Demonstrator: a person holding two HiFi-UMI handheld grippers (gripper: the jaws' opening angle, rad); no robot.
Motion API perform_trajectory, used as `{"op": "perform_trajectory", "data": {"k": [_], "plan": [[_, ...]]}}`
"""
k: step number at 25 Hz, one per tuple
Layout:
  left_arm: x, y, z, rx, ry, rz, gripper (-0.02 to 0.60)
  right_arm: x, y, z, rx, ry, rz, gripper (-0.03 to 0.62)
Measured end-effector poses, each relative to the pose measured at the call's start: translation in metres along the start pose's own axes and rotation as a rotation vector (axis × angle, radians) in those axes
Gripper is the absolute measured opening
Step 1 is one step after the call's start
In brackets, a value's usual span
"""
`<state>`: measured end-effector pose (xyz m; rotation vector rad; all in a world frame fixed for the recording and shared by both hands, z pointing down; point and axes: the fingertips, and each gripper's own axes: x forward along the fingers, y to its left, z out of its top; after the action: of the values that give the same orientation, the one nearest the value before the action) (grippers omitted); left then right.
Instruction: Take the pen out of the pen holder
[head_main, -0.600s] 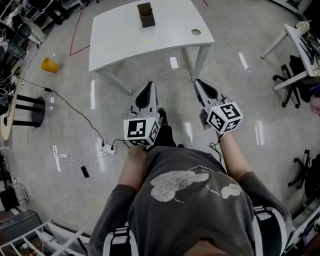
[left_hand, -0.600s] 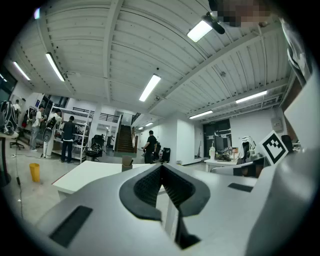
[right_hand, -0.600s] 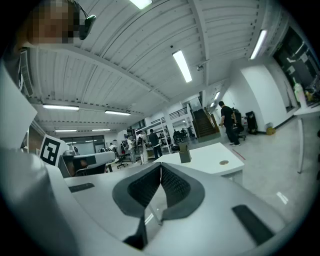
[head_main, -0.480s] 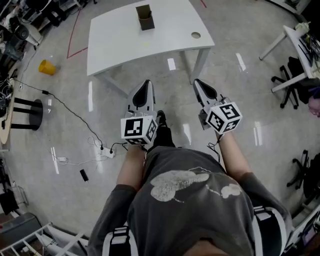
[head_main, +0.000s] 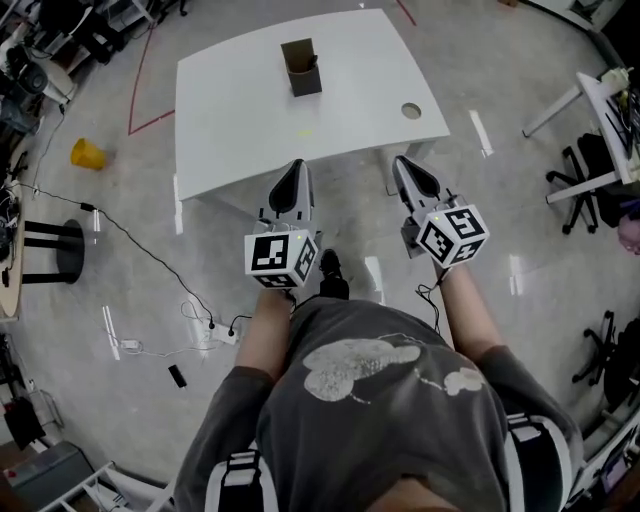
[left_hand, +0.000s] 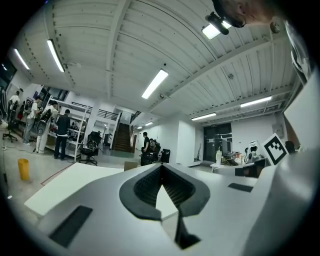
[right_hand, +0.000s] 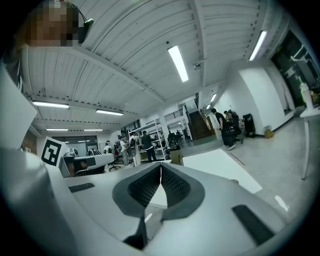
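Observation:
A brown square pen holder (head_main: 301, 67) stands upright near the far side of a white table (head_main: 240, 120). I cannot make out a pen in it from here. Both grippers are held level, side by side, just short of the table's near edge and well away from the holder. My left gripper (head_main: 291, 168) is shut with nothing between its jaws. My right gripper (head_main: 407, 163) is likewise shut and empty. In the left gripper view the holder (left_hand: 131, 165) shows small beyond the closed tips (left_hand: 161, 167). It also shows in the right gripper view (right_hand: 176, 157), just right of the tips (right_hand: 161, 166).
The table has a round cable hole (head_main: 411, 110) at its right. On the floor lie a yellow object (head_main: 85, 153), a black stool (head_main: 50, 250) and a power strip with cables (head_main: 215, 332). Another white table (head_main: 605, 95) and office chairs (head_main: 590, 175) stand at the right.
The table and holder have come nearer and lower in the head view as the person steps toward them. Both grippers stay shut, now at the table's near edge.

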<state>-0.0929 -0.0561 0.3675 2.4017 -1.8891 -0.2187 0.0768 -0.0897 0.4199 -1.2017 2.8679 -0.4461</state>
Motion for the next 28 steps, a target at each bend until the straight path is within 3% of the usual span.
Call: {"op": "perform_trajectory", "data": {"k": [9,19,28], "plan": [[0.078,0.07,0.008,-0.007,0.007,-0.024,0.008,0.103,-0.021,0.025,0.008,-0.012,-0.01,0.006],[0.127,0.111,-0.001,0.0,0.035,-0.048,0.008,0.182,-0.046,0.026,0.016,0.027,-0.067,0.008],[0.164,0.126,-0.013,-0.012,0.076,-0.003,0.008,0.23,-0.063,0.025,0.019,0.056,0.038,0.008]]}}
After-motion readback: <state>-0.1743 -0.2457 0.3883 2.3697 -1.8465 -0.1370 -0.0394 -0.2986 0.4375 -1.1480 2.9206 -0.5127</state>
